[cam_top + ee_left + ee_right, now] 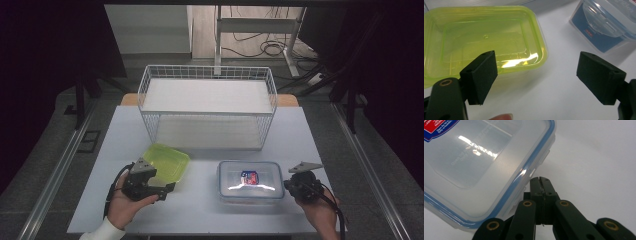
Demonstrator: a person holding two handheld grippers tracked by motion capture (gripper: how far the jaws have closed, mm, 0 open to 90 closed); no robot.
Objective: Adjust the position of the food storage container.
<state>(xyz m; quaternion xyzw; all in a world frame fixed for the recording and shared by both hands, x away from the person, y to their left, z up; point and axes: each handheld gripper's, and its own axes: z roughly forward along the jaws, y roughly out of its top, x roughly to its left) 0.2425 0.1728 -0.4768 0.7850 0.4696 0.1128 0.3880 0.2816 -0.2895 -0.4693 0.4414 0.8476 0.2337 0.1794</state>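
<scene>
The left gripper [169, 189] rests on the surface [200, 210] with its jaws wide apart and nothing between them, just beside the near corner of the green tub [167, 162], which lies open at the left front. The right gripper [540, 180] is closed tight on itself, holding nothing, its tips just beside the right edge of the lidded box [250, 181]; whether they touch it I cannot tell. Behind both stands a wire basket [207, 107].
</scene>
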